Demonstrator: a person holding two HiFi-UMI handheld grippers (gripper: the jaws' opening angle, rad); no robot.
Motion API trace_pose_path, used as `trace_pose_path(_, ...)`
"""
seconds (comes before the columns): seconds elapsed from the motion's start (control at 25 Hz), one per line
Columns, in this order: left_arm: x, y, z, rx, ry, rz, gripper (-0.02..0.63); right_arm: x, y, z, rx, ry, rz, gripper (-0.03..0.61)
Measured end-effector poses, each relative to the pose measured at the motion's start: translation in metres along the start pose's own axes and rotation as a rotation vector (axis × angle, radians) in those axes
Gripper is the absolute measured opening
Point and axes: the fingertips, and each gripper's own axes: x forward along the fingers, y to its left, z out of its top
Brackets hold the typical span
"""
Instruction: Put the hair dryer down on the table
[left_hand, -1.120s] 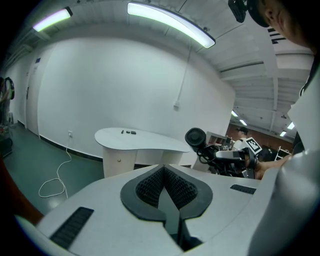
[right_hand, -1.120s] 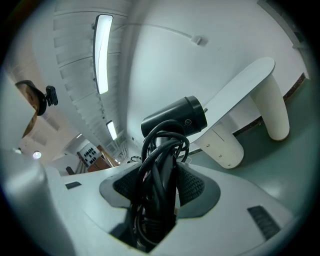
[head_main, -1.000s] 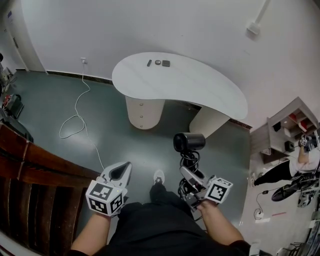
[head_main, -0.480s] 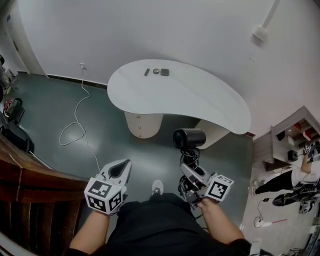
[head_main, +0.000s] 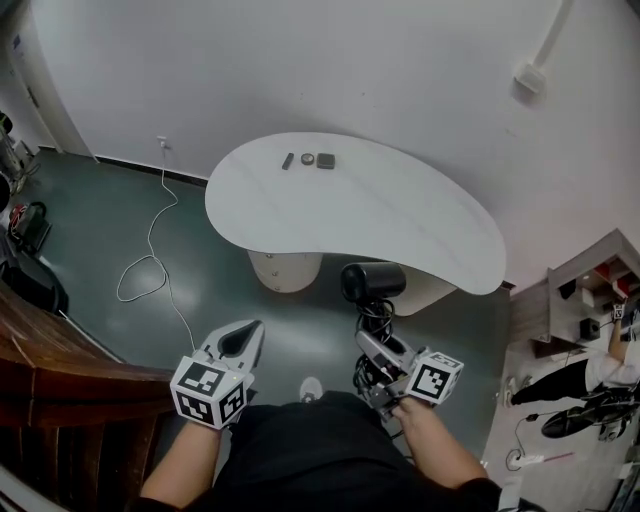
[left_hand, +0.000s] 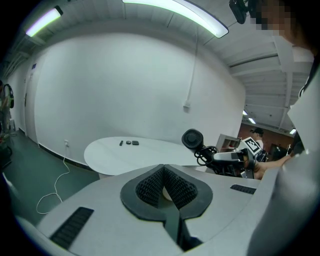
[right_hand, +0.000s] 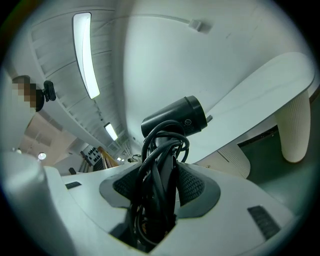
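Observation:
A black hair dryer (head_main: 372, 282) stands upright in front of me, its cord coiled round the handle. My right gripper (head_main: 374, 347) is shut on that handle and cord, barrel above the jaws. In the right gripper view the hair dryer (right_hand: 175, 120) rises from between the pads of the right gripper (right_hand: 159, 182). The white curved table (head_main: 400, 220) lies just beyond the dryer, which hangs in front of its near edge over the floor. My left gripper (head_main: 238, 345) is shut and holds nothing; its pads meet in the left gripper view (left_hand: 165, 187).
Three small dark items (head_main: 306, 160) lie on the table's far side. A white cable (head_main: 150, 250) snakes over the green floor to the left. Dark wooden furniture (head_main: 60, 370) stands at the lower left, a shelf unit (head_main: 590, 290) and a person (head_main: 600, 365) at the right.
The table has slid lower and nearer in the head view, so the dryer's barrel now overlaps its near edge. Both grippers keep their places and their grip.

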Motion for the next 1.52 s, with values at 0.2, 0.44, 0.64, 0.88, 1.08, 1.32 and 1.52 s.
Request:
trace_pose_path(0.2,0.032,0.003,0.019,-0.003,0.002,0.019,0.011,0.009,-0.020,0.030,0.008,0.006,0.016,0.192)
trace_pose_path(0.44,0.049,0.000,0.022,0.004,0.013,0.020,0.011,0.011,-0.034,0.036,0.014,0.007,0.017,0.192)
trace_pose_path(0.64,0.057,0.002,0.026,0.002,0.021,0.012,0.011,0.014,-0.037,0.041,0.014,0.008,0.010,0.192)
trace_pose_path(0.88,0.071,0.008,0.028,0.004,0.020,-0.012,0.011,0.019,-0.040,0.045,-0.004,0.001,-0.003,0.192)
trace_pose_path(1.08,0.091,0.017,0.035,0.002,0.016,-0.040,0.011,0.028,-0.049,0.049,-0.017,0.017,-0.024,0.192)
trace_pose_path(1.32,0.117,0.043,0.044,-0.005,0.017,-0.051,0.011,0.055,-0.066,0.061,-0.023,0.024,-0.041,0.192)
trace_pose_path(1.52,0.142,0.078,0.059,-0.012,0.032,-0.050,0.011,0.092,-0.081,0.080,-0.018,0.029,-0.056,0.192)
